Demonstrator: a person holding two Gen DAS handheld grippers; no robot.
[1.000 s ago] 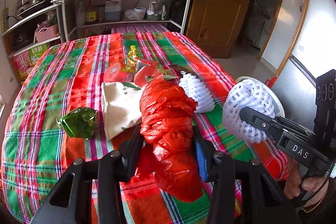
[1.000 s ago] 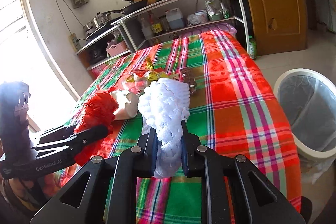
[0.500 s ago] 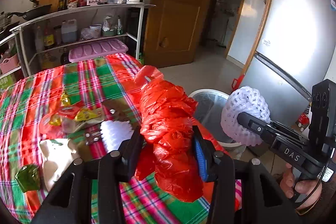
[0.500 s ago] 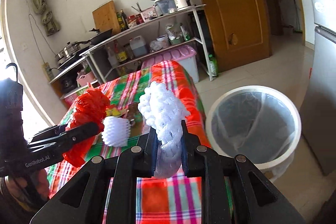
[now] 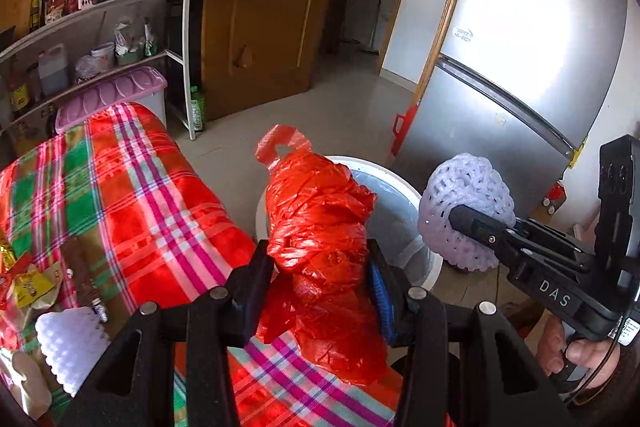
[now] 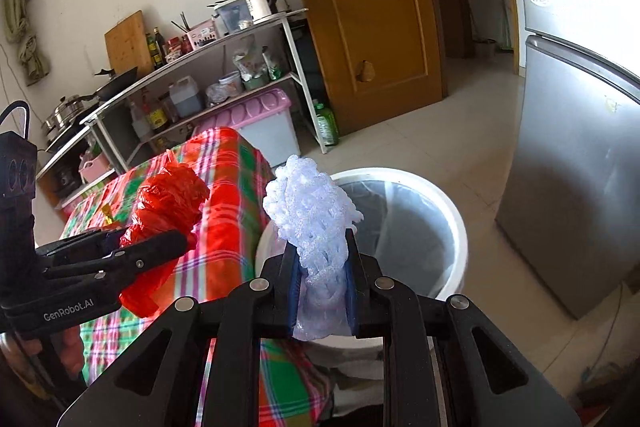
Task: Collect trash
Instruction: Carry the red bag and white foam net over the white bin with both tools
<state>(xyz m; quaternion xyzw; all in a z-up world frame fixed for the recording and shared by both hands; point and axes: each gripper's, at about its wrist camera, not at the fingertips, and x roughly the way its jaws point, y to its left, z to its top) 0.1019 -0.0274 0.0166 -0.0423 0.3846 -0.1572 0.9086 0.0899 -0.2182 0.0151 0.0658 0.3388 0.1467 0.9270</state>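
The left gripper (image 5: 320, 275) is squeezed shut around a crumpled red plastic bag (image 5: 320, 239). The bag sticks up between the two black fingers and hangs down below them. It is held in the air at the edge of the table with the red, green and pink checked cloth (image 5: 140, 211), just in front of the bin.

The right gripper (image 6: 320, 283) is pinched narrow on a white foam fruit net (image 6: 312, 223). The net bulges out above the blue pads (image 6: 294, 287) and is held near the left rim of the bin.

The round white trash bin with a clear liner (image 6: 440, 227) stands on the floor, right beside the table and near the silver fridge (image 6: 572, 155). I cannot see any trash inside it.

On the table, at the near left, lie another white foam net (image 5: 72, 347), some yellow and red snack wrappers (image 5: 24, 283) and a brown wrapper (image 5: 82, 275).
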